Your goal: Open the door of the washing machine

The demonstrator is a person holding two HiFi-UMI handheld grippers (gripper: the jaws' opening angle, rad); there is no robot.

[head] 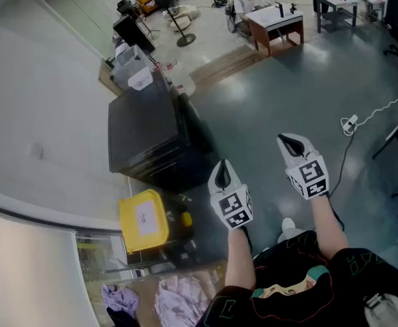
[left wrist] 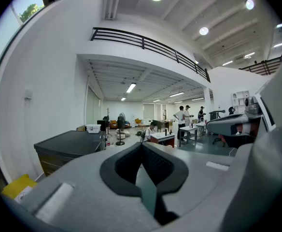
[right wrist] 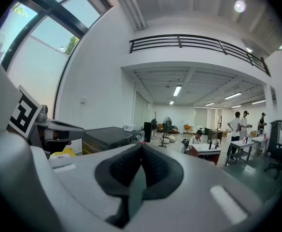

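**Both grippers idle, washer not reached yet**

We hold the left gripper (head: 221,174) and right gripper (head: 294,144) out front over the floor (head: 274,94). Fingers are pressed together on both, nothing btwn them, since there's nothing to grip yet. The dark box we take for the washing machine (head: 144,131) stands well apart, ahead-left by the wall (head: 35,101). Its door isn't visible from above. Approach comes first, we judge.

Cannot make out the front of the black box (head: 144,131), lost in shadow, nor any door on it. Cropped by the head view's bottom edge: heap of clothes (head: 177,300). Cropped at the right edge: white cable (head: 371,116). Too small to read: label (head: 143,217) on yellow bin (head: 132,237).
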